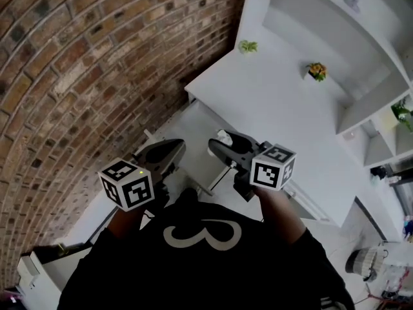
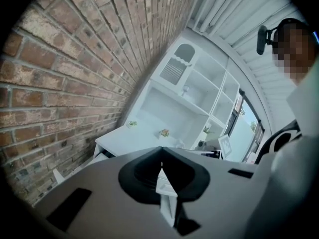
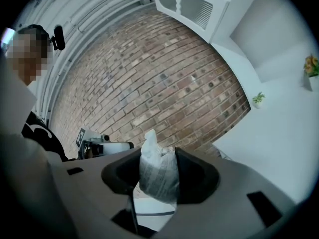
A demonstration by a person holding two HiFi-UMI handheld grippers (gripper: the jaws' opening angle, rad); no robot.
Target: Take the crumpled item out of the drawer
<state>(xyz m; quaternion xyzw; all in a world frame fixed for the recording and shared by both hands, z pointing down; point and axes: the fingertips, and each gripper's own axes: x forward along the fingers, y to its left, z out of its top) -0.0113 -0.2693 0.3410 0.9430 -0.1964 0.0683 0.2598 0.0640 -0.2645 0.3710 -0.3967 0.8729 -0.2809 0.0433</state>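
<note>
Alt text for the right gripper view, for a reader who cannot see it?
The right gripper holds a crumpled paper wad clamped between its jaws. Behind it runs a brick wall, with a white desk and a small potted plant at right.

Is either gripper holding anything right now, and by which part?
The right gripper holds the crumpled item, clamped across its middle, with its twisted tip poking out past the jaws. The left gripper is shut and empty.

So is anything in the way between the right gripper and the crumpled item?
Nothing visible does. The crumpled item is clamped directly between the jaws of the right gripper, with only the brick wall behind it.
</note>
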